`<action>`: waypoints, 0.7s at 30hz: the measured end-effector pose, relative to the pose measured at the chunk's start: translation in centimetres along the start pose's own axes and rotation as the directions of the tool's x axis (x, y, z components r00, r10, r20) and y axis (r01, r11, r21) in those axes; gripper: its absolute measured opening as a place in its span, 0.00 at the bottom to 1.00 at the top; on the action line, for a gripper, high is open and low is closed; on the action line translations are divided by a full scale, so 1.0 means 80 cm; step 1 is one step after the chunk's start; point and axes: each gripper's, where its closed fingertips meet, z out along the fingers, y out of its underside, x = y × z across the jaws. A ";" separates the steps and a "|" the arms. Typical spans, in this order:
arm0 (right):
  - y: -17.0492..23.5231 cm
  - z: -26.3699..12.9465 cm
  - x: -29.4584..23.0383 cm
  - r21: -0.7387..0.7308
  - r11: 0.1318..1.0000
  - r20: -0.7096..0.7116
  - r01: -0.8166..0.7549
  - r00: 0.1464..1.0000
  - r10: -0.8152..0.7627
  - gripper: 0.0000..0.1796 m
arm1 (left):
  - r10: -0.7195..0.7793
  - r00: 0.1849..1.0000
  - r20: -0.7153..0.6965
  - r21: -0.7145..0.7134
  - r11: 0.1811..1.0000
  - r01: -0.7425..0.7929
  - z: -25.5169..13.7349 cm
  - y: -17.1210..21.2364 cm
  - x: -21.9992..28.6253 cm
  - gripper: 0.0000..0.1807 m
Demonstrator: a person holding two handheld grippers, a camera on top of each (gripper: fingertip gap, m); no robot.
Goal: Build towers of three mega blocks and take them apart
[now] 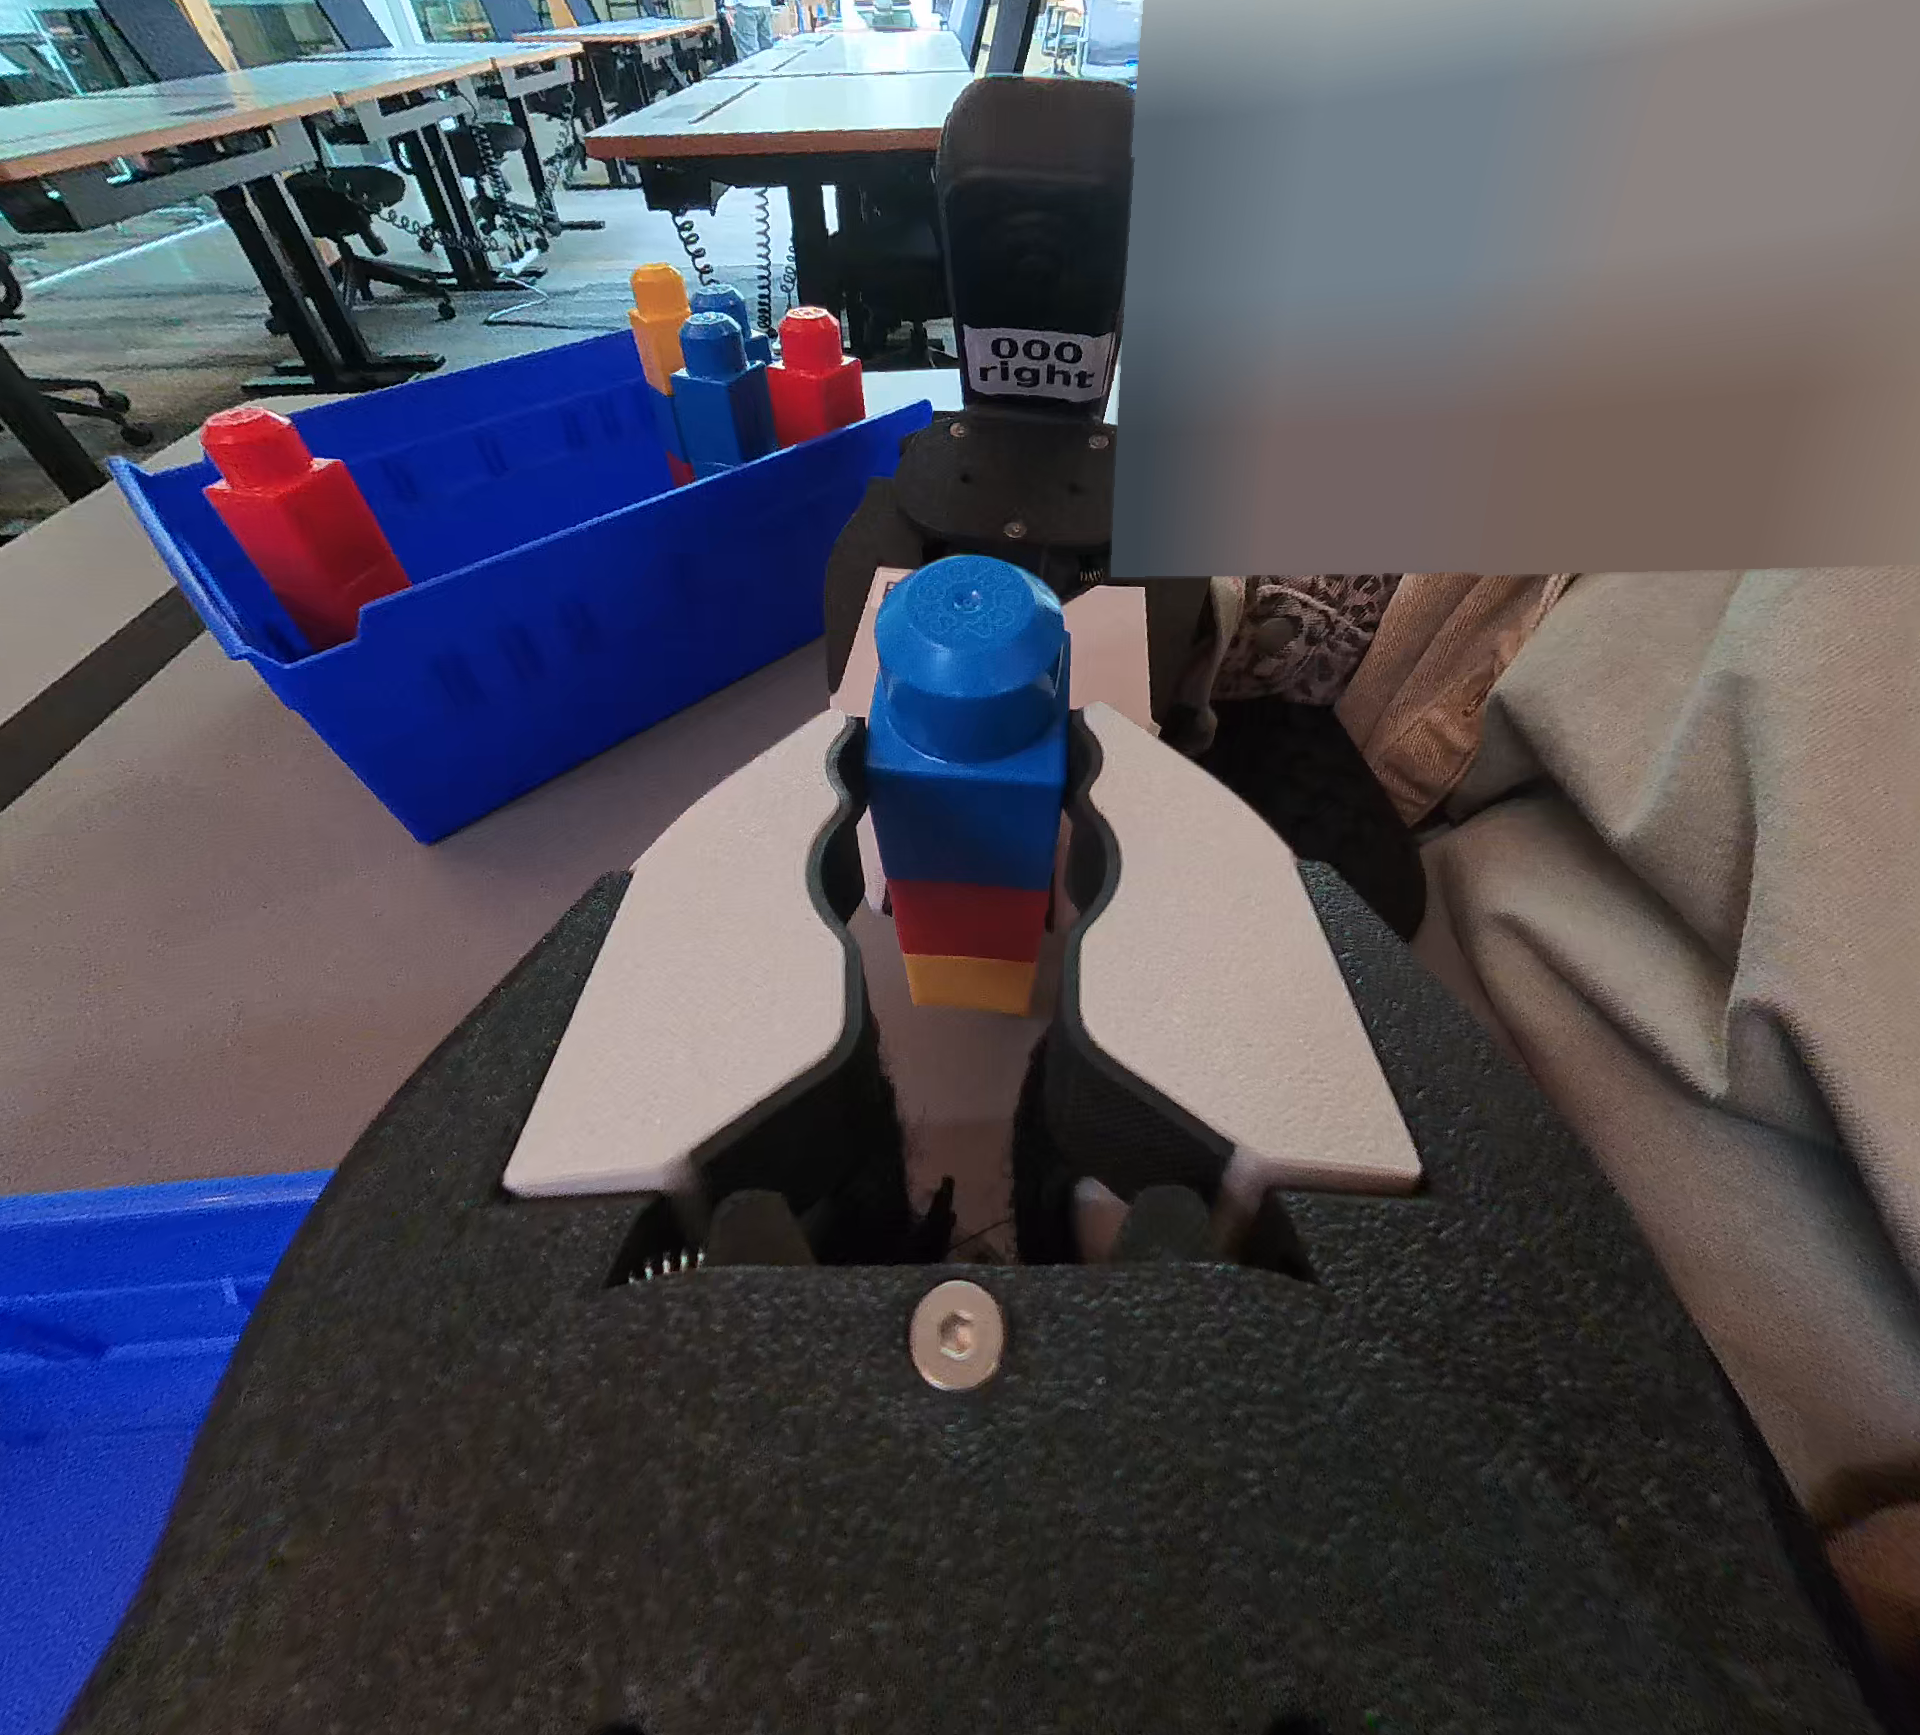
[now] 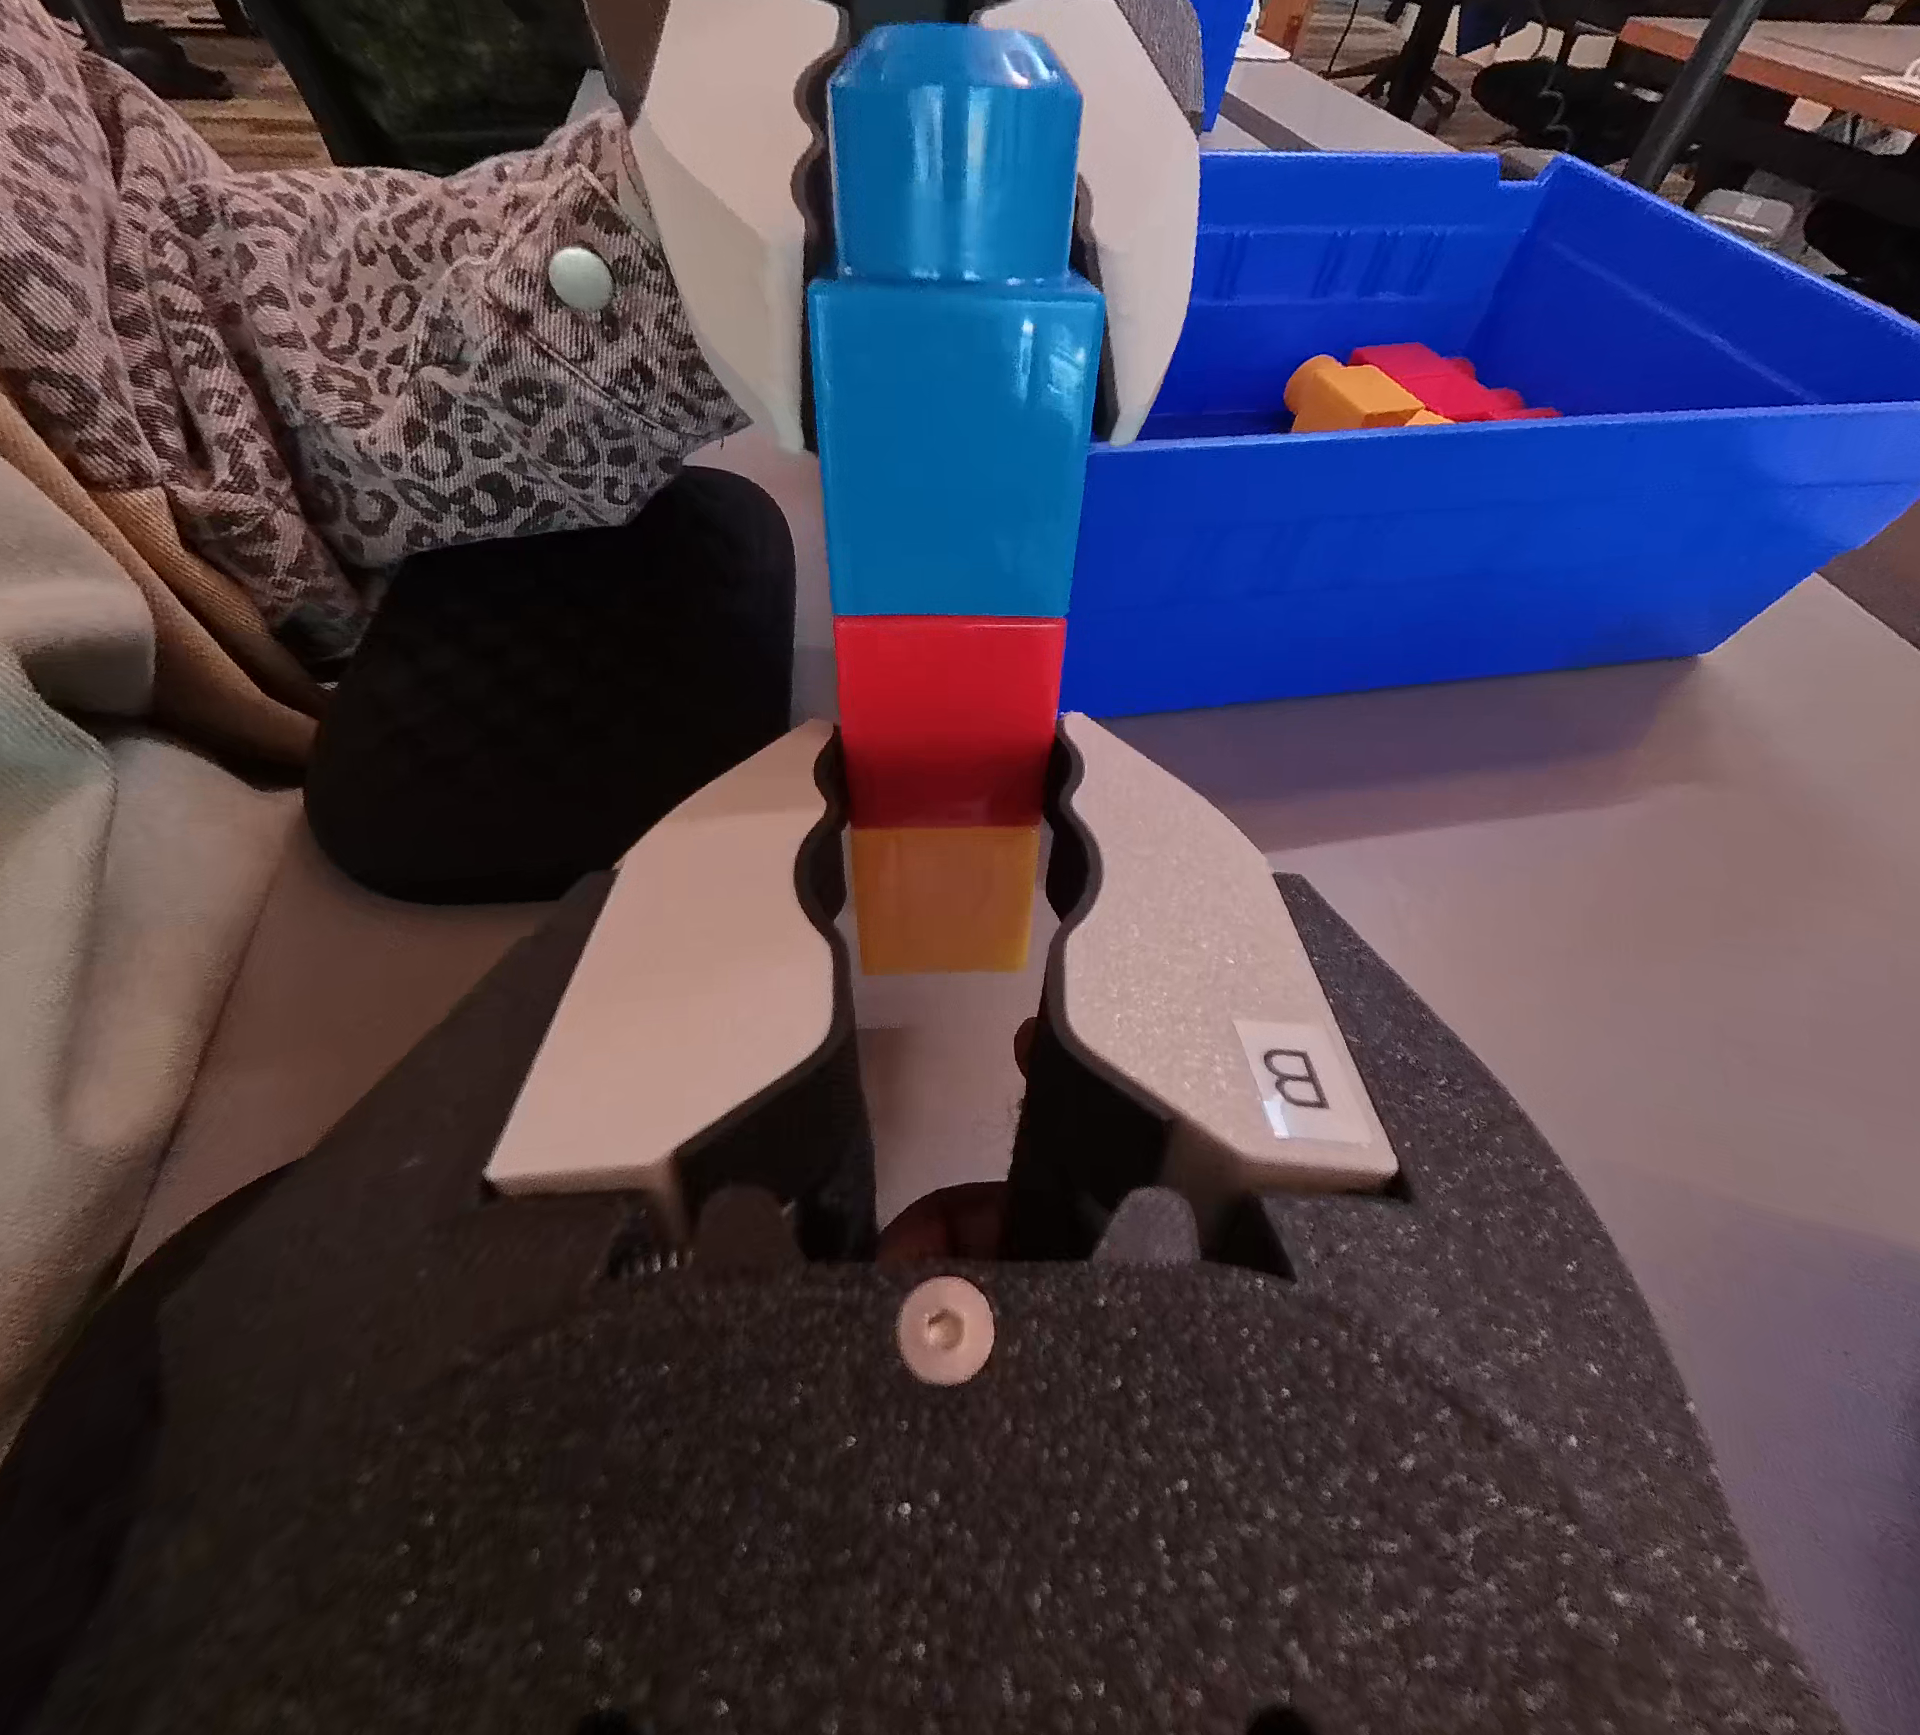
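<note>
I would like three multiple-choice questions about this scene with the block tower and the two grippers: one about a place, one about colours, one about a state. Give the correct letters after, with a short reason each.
1. Where does the left gripper hold the tower?
A. at the blue block
B. at the yellow block
C. it does not touch it

2. Which colour order does the tower have, top to bottom?
A. red, yellow, blue
B. blue, red, yellow
C. yellow, blue, red

3. What is the state of the right gripper?
A. wide open, away from the tower
B. shut on nothing
C. shut on the tower, about where red meets yellow

Answers:
1 A: its fingers clamp the blue block in both views.
2 B: blue is over the red block, with the yellow block lowest.
3 C: the right wrist view shows its fingertips pressed on both sides there.
</note>
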 end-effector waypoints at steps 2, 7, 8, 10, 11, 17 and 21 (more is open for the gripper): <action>0.000 0.000 0.000 0.000 1.000 0.000 0.000 1.000 0.000 0.19 | 0.003 1.000 0.006 -0.010 1.000 -0.003 0.000 0.000 0.000 0.20; -0.047 -0.017 0.002 0.233 0.961 0.083 -0.152 0.987 0.136 0.20 | -0.021 0.996 0.087 0.107 0.994 0.012 -0.009 -0.021 -0.015 0.27; -0.054 -0.025 0.007 0.276 0.944 0.087 -0.182 0.983 0.164 0.20 | -0.034 0.994 0.102 0.097 0.995 0.024 -0.006 -0.019 -0.018 0.32; -0.061 -0.037 0.013 0.335 0.914 0.103 -0.230 0.973 0.207 0.20 | -0.077 0.993 0.090 0.114 0.991 0.066 0.002 -0.022 -0.018 0.35; -0.065 -0.041 0.014 0.363 0.897 0.121 -0.252 0.967 0.223 0.20 | -0.110 0.990 0.086 0.132 0.986 0.098 0.008 -0.023 -0.019 0.34; -0.076 -0.051 0.028 0.451 0.832 0.129 -0.322 0.946 0.296 0.20 | -0.201 0.979 0.033 0.080 0.977 0.197 0.039 -0.009 -0.009 0.33; -0.083 -0.054 0.026 0.492 0.806 0.158 -0.329 0.944 0.289 0.20 | -0.188 0.981 0.052 0.096 0.979 0.183 0.040 -0.010 -0.011 0.20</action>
